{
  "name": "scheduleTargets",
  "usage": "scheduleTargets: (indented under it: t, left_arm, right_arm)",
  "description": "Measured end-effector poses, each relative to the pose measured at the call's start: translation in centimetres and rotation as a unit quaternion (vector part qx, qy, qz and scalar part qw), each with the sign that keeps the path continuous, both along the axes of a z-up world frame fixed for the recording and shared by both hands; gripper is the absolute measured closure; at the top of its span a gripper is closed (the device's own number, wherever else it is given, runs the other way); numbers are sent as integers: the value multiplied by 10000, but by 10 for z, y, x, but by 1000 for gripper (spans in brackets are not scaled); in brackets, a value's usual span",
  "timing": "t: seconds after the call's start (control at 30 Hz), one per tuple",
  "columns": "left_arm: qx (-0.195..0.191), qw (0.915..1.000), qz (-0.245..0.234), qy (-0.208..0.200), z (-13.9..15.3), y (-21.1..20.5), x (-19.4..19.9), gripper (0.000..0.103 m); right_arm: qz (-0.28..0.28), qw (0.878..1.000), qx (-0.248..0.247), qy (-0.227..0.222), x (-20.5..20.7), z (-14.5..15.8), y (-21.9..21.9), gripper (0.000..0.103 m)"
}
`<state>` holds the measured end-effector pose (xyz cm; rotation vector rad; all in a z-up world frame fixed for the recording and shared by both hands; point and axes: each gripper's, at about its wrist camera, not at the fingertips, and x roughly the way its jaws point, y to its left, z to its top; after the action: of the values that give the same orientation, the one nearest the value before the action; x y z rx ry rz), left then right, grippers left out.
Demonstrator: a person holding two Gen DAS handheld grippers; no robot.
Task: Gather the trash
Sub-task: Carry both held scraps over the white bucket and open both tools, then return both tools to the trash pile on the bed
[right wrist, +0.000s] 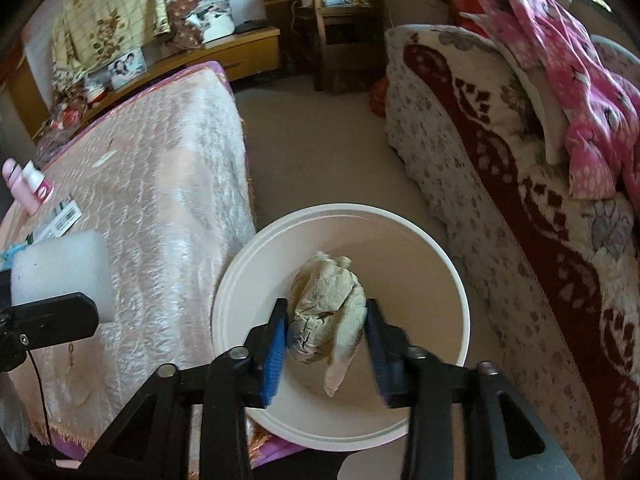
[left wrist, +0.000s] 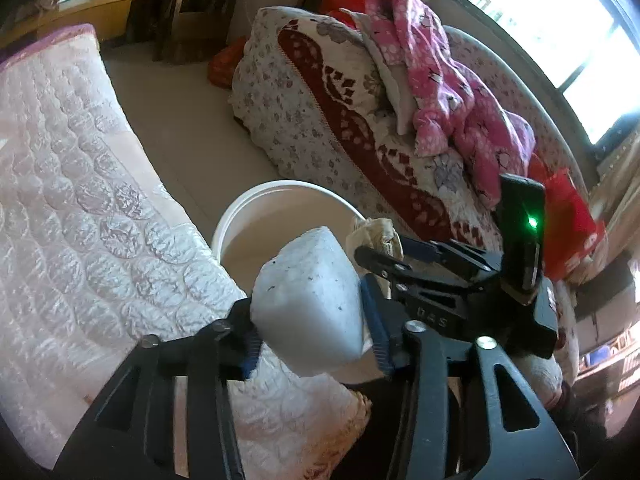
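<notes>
The white bucket (right wrist: 440,248) stands on the floor between the pink quilted bed (right wrist: 168,200) and the floral-covered sofa (right wrist: 480,200), its rim touching or nearly touching the bed's edge.

Right gripper (right wrist: 326,344): positioned directly above the bucket opening, pointing steeply down. A crumpled wad of beige paper (right wrist: 328,320) sits between the two blue pads (right wrist: 274,356). The jaws stand partly open. The left pad appears to touch the wad; on the right side the contact is unclear, so whether the wad is firmly gripped cannot be determined. A loose flap of the wad hangs below, over the bucket's interior.

Left gripper (left wrist: 316,332): positioned at the bucket's bed-side rim, partly over the bed edge, angled downward. A white foam block (left wrist: 308,304) fills the gap between its blue pads (left wrist: 376,328). The jaws stand partly open around the block, both pads lying against its sides; the block has dark specks on its surface. From the right wrist view, the same block appears over the bed, to the side of the bucket.

The bucket interior, as far as visible, shows bare wall and base.

On the bed, well away from the bucket, lie a pink bottle (right wrist: 24,188) and a flat printed packet (right wrist: 60,216). A pink garment (left wrist: 440,92) lies heaped on the sofa beyond the bucket.
</notes>
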<state>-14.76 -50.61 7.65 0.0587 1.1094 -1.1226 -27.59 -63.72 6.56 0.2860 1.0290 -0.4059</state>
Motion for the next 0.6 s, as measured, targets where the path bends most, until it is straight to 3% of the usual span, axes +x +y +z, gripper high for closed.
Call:
scheduleTargets:
  t: [0.1,0.2,0.6]
  left_arm:
    - [-15,10000,1,64,-6,-2,3,43]
    - [31,9999,53,127,-11,-2,6,43]
    - [311,9973,500,-444,-7,33,3,43]
  right_arm:
    - [-100,9999,58,15,-1,-5,-5,50]
    - [-103,9998,144,7,-2,-10,-7,39]
    - [103,9999,-109,-42,3,0,13,36]
